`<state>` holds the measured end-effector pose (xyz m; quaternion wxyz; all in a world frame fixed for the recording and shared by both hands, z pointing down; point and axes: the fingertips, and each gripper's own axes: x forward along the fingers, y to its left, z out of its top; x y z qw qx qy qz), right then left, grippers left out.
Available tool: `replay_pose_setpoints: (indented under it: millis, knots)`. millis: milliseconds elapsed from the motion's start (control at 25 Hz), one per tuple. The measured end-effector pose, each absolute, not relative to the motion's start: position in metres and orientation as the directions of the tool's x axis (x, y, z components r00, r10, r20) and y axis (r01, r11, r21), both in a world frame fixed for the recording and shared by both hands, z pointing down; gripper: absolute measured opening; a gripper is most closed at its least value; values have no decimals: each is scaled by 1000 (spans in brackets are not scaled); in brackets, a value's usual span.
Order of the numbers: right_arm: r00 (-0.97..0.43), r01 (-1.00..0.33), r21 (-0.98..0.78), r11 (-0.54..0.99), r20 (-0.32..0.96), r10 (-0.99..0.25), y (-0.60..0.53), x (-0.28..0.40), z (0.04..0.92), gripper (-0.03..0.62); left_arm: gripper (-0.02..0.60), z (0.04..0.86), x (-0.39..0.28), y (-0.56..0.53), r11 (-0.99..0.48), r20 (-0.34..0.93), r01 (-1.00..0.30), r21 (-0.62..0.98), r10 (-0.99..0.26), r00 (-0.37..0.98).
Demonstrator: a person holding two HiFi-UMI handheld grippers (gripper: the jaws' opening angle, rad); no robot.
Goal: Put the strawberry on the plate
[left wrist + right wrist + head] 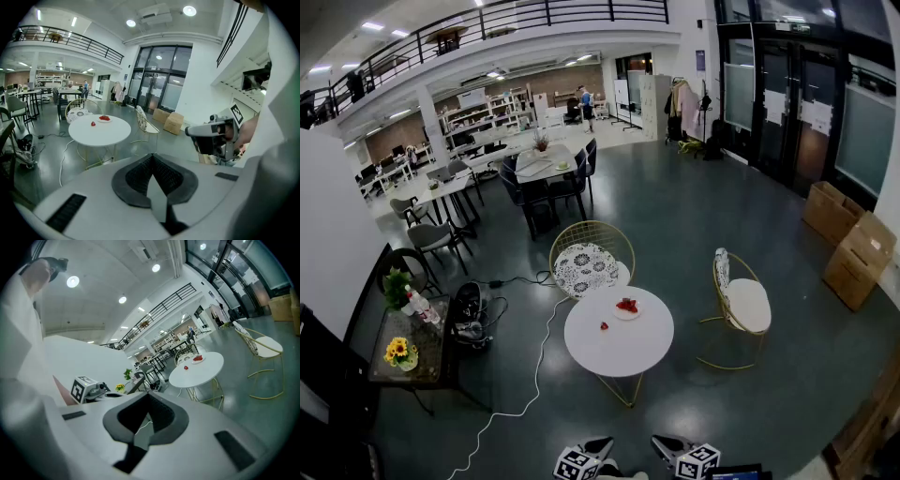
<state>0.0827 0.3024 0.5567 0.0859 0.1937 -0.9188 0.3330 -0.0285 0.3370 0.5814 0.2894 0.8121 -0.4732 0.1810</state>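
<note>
A small red strawberry (604,326) lies alone on the round white table (623,352). Just behind it stands a small white plate (626,308) with red fruit on it. Both grippers are far from the table, held low at the head view's bottom edge, where only the left gripper's (581,461) and the right gripper's (694,459) marker cubes show. In the left gripper view the strawberry (93,123) and plate (104,118) are distant, and the left gripper (152,159) is shut and empty. The right gripper (149,397) is also shut with nothing in it, with the strawberry (186,367) far ahead.
Two gold wire chairs (591,262) (741,305) flank the table. A dark side table with flowers (408,347) stands at left, and a white cable (534,366) runs across the floor. Cardboard boxes (853,248) sit at right.
</note>
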Motion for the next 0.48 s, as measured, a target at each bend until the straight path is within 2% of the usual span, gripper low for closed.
replay_pose_setpoints:
  millis: [240, 480]
  knots:
    - [-912, -409, -460, 788, 202, -356, 212, 68, 536, 8, 6, 560, -44, 252, -417, 437, -887, 200, -772, 462]
    - [-920, -388, -458, 800, 250, -303, 238, 58, 511, 8, 7, 539, -53, 280, -357, 467, -907, 223, -778, 420]
